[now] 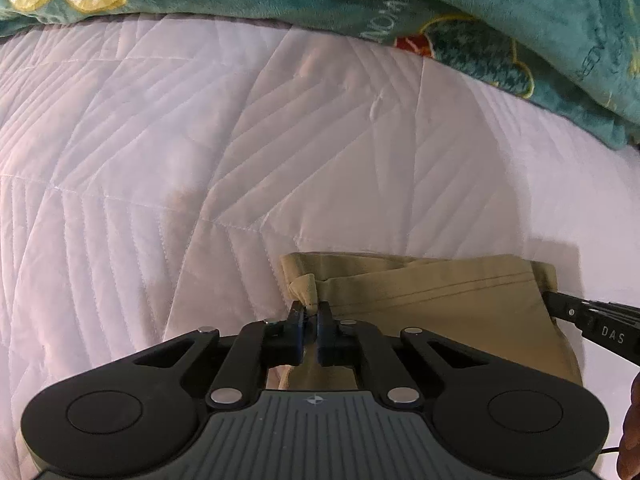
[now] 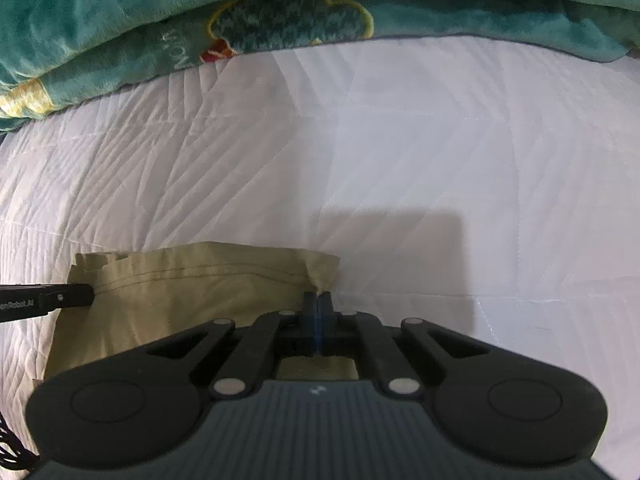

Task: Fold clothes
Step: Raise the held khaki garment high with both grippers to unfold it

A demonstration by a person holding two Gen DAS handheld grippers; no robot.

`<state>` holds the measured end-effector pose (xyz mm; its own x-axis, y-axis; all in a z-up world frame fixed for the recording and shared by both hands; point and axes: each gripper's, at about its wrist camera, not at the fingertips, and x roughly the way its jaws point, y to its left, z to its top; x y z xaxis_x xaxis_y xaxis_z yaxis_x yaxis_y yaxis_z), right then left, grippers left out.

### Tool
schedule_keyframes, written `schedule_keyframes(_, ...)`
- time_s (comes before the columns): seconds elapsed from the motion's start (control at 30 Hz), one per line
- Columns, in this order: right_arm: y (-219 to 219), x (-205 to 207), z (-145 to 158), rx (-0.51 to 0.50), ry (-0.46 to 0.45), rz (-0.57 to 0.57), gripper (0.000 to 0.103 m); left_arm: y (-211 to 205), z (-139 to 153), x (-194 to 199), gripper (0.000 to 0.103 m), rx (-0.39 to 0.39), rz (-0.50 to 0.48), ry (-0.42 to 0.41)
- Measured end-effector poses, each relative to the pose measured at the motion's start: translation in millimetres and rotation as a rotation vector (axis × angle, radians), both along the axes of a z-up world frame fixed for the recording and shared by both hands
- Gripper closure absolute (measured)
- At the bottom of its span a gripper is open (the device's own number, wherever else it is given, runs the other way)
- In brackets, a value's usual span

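Where both claws pinch, khaki garment corners sit

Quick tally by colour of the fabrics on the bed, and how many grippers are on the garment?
Khaki garment: 1
Teal blanket: 1
White quilt: 1
Grippers pinching the garment's corners: 2, the left gripper and the right gripper
Total: 5

Garment on the quilt, nearest the camera; blanket along the quilt's far edge.
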<state>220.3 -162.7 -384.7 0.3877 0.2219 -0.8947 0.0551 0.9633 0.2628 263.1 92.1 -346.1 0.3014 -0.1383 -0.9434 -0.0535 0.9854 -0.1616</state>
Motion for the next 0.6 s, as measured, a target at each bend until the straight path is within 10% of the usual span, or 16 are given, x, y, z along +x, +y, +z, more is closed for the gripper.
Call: schedule_keyframes(0.6,-20,-94,156,0.077,-0.219,-0.018,0.102,-5,160,-82,0.098,-0.074,-0.042,-0.147)
